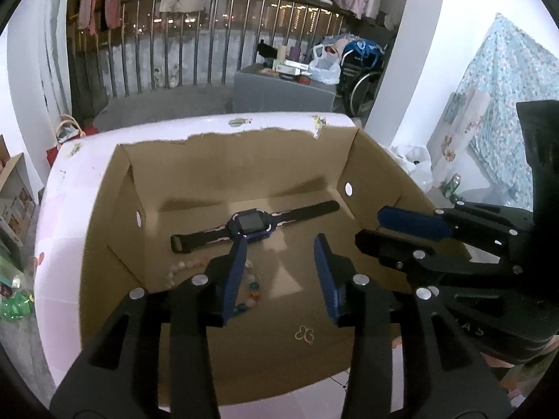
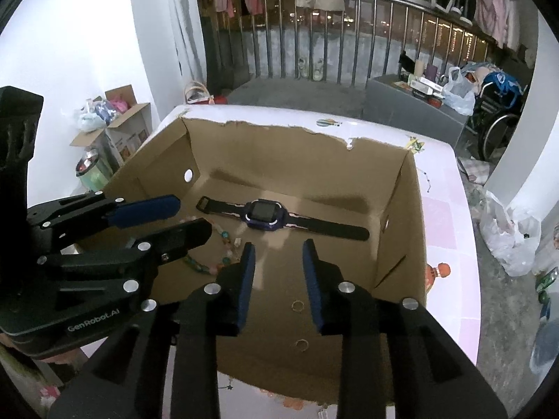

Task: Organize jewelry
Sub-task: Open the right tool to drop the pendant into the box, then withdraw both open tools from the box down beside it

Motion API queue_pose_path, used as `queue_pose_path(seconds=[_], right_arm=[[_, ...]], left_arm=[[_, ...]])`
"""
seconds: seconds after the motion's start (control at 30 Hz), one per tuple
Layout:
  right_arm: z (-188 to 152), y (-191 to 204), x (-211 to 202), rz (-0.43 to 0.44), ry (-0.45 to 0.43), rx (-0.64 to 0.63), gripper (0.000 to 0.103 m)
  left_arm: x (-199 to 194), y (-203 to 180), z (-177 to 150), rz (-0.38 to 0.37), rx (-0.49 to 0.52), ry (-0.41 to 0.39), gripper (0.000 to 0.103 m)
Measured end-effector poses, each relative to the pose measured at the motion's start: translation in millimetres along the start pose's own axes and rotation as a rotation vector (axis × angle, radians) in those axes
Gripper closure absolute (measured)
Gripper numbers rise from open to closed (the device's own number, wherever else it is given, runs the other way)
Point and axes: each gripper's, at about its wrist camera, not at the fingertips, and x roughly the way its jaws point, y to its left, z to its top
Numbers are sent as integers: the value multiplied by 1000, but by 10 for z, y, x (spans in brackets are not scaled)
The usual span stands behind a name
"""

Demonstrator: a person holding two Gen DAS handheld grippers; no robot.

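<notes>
- The cardboard box (image 1: 370, 160) lies open-topped on a pale pink table (image 1: 66, 216); its far rim is torn and ragged, its side walls stand up with a round hole in each.
- Both grippers reach in over the near edge, side by side, with bare box floor ahead of their tips.
- The left gripper (image 1: 279, 272) has its blue pads partly apart with nothing between them; its left pad overlaps the near edge of the watch in the left wrist view, though whether it touches I cannot tell.
- The right gripper (image 2: 277, 279) likewise stands partly open and empty, over the floor just short of the watch.
- The smartwatch (image 1: 249, 225) lies flat across the middle of the box floor, strap stretched out both ways, well clear of the walls.
- A beaded bracelet (image 2: 223, 248) lies left of centre, partly hidden under the left gripper.
- Two small rings (image 2: 297, 305) lie on the floor near the right gripper; a thin gold butterfly-shaped piece (image 1: 304, 334) lies near the front.
- Beyond the table: a metal railing (image 2: 349, 35) with hanging clothes, a grey bench with clutter and a wheelchair (image 2: 496, 122).
</notes>
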Motion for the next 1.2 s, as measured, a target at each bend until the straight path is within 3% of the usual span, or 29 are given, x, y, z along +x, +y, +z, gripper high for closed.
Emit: queue_pose_path(seconds=[0.4, 0.8, 1.0, 1.2], right_arm=[[14, 24, -221, 1, -45, 13, 61], [-71, 25, -437, -12, -75, 36, 48], [-203, 6, -580, -9, -89, 53, 42], [-501, -60, -838, -20, -130, 53, 42]], left_arm=[[-280, -5, -1, 32, 2, -54, 59], [-523, 28, -89, 83, -1, -95, 45], [-737, 55, -269, 108, -10, -117, 38], [-1147, 19, -729, 106, 25, -176, 32]])
